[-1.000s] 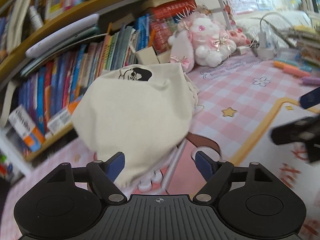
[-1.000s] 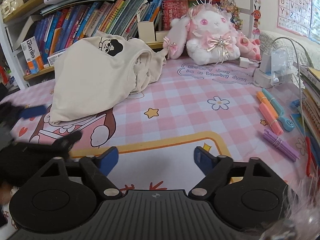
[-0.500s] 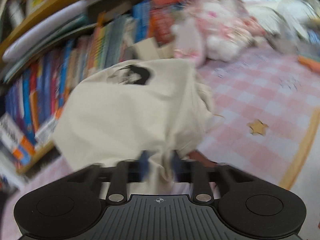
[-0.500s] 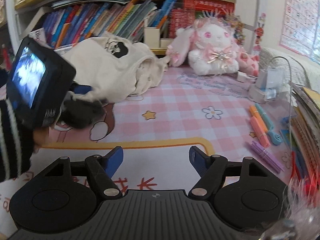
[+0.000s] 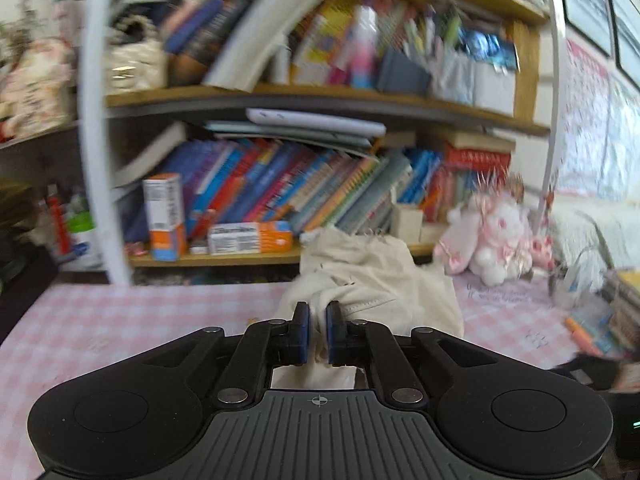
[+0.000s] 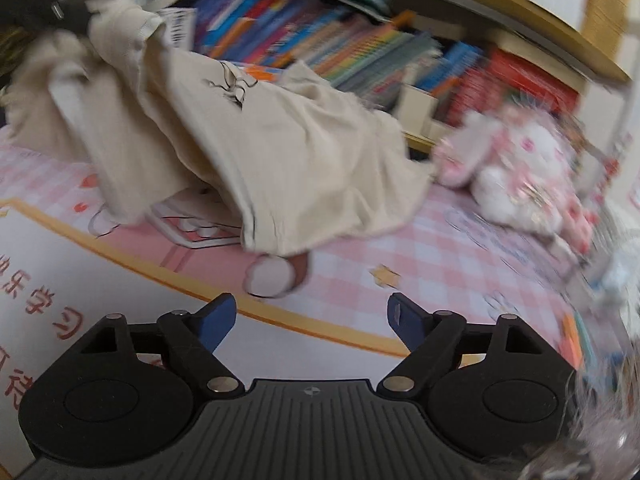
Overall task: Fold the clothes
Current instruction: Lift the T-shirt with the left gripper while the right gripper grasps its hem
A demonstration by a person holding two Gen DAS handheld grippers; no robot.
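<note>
Where the left tool (image 5: 317, 334) shows in its own view, its blue pads (image 5: 303, 332) stand narrow, pinching a fold of the cream garment (image 5: 372, 284). Cloth bunches up just beyond the fingertips, with more of it visible below, between the tool's arms. Behind the garment runs a bookshelf (image 5: 280, 196) packed with leaning books; a pink-and-white plush rabbit (image 5: 492, 236) sits to the right on the pink checked worktop (image 5: 120, 320).

Right wrist view: the right tool (image 6: 310, 322) is spread wide, nothing between its blue fingertips (image 6: 218, 318). It hangs over the printed mat area of the worktop (image 6: 400, 248), apart from the garment (image 6: 280, 160). The garment is lifted at its upper-left corner, near the frame edge, and drapes down to the right, its lower hem resting on the worktop. A dark line-drawn print (image 6: 230, 88) shows on the cloth. The plush rabbit (image 6: 520, 176) lies to the right, blurred. Both views are motion-smeared; fine detail cannot be read.
</note>
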